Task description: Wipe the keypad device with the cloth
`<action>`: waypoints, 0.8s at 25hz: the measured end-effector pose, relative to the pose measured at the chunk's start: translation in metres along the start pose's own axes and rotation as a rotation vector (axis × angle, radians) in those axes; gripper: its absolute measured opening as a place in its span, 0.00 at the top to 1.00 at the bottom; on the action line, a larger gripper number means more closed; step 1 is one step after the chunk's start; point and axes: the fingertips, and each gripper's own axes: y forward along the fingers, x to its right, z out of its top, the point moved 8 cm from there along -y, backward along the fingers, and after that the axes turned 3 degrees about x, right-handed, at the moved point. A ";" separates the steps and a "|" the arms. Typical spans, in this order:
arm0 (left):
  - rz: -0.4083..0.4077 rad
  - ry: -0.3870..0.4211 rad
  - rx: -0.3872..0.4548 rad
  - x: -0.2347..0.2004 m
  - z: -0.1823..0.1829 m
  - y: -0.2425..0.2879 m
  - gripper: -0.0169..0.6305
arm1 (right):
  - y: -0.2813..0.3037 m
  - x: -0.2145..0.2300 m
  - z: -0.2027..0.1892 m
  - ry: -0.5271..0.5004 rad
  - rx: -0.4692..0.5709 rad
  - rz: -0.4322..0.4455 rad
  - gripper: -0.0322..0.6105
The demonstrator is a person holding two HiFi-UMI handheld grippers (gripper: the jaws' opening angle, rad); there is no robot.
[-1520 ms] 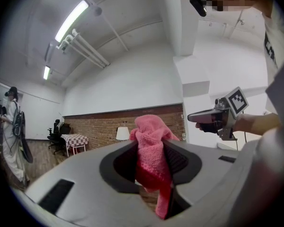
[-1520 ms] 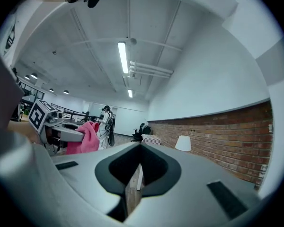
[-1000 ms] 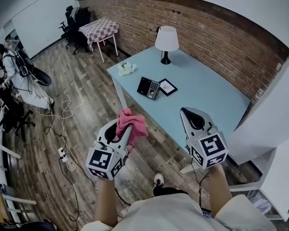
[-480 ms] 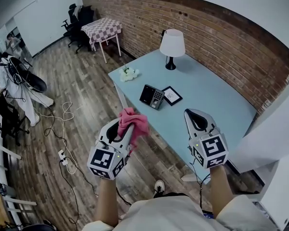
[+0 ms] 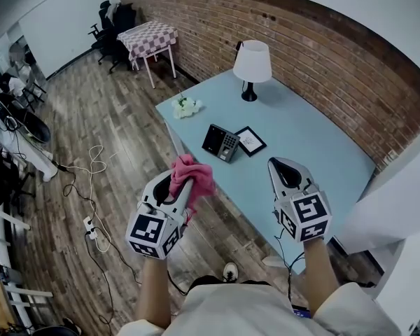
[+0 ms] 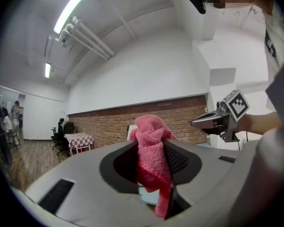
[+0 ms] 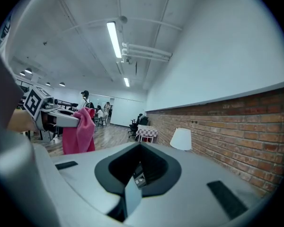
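Observation:
The black keypad device (image 5: 220, 142) lies on the light blue table (image 5: 301, 145), near its left end. My left gripper (image 5: 173, 185) hangs in the air over the wooden floor, short of the table's near edge, and is shut on a pink cloth (image 5: 192, 174). In the left gripper view the cloth (image 6: 152, 155) bunches up between the jaws and hides what lies ahead. My right gripper (image 5: 284, 169) hovers over the table's near edge, right of the device, shut and empty. Through the right gripper (image 7: 141, 148) a bit of the device (image 7: 139, 178) shows; the cloth (image 7: 80, 131) hangs at left.
A small framed picture (image 5: 250, 140) lies just right of the device. A white lamp (image 5: 253, 63) stands at the table's far edge and a white flower bunch (image 5: 186, 106) at its left corner. Cables (image 5: 91, 166) trail over the floor. A brick wall (image 5: 322, 54) runs behind.
The table and keypad device sit slightly nearer and more central than a second ago. Both grippers keep their pose, the cloth still held. The person at far left has moved off.

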 end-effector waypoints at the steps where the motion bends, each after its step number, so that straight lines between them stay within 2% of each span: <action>1: 0.001 0.002 -0.001 -0.001 0.000 0.002 0.73 | 0.003 0.001 -0.001 0.007 -0.002 0.003 0.92; 9: 0.005 0.002 -0.007 -0.020 -0.003 0.026 0.73 | 0.033 0.010 -0.005 0.060 -0.020 0.049 0.92; 20: -0.054 -0.018 -0.037 -0.081 -0.035 0.112 0.73 | 0.126 0.033 -0.032 0.094 -0.086 0.065 0.91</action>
